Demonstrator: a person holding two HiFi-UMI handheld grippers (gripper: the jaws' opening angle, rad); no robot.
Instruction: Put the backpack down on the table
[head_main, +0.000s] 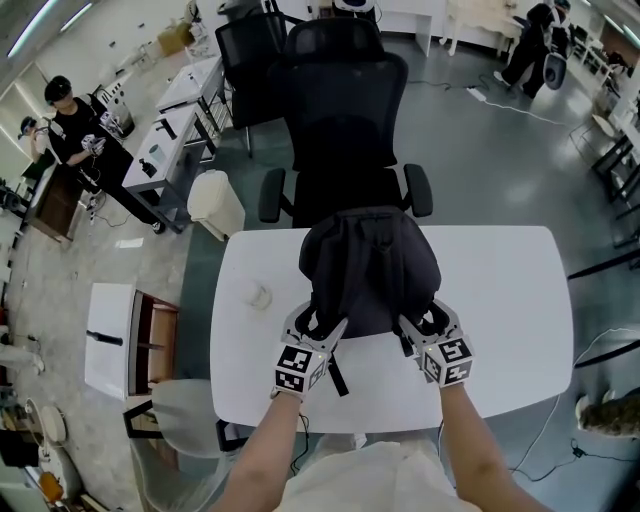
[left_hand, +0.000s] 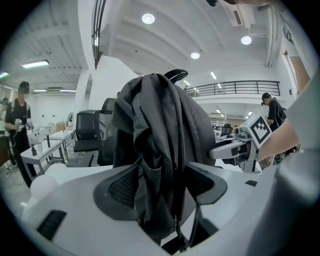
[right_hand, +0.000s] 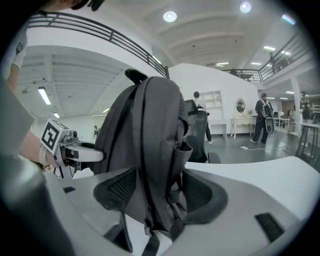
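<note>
A dark grey backpack stands upright on the white table, near its front middle. My left gripper is at the pack's near-left lower corner and my right gripper at its near-right corner. In the left gripper view the backpack hangs between the wide-spread jaws of the left gripper, loose fabric in the gap, and the right gripper shows beyond. The right gripper view shows the backpack between the spread jaws of the right gripper, straps dangling, with the left gripper beyond.
A black office chair stands just behind the table. A small pale cup sits on the table's left part. A white bin and a low white cabinet are to the left. A person stands far left.
</note>
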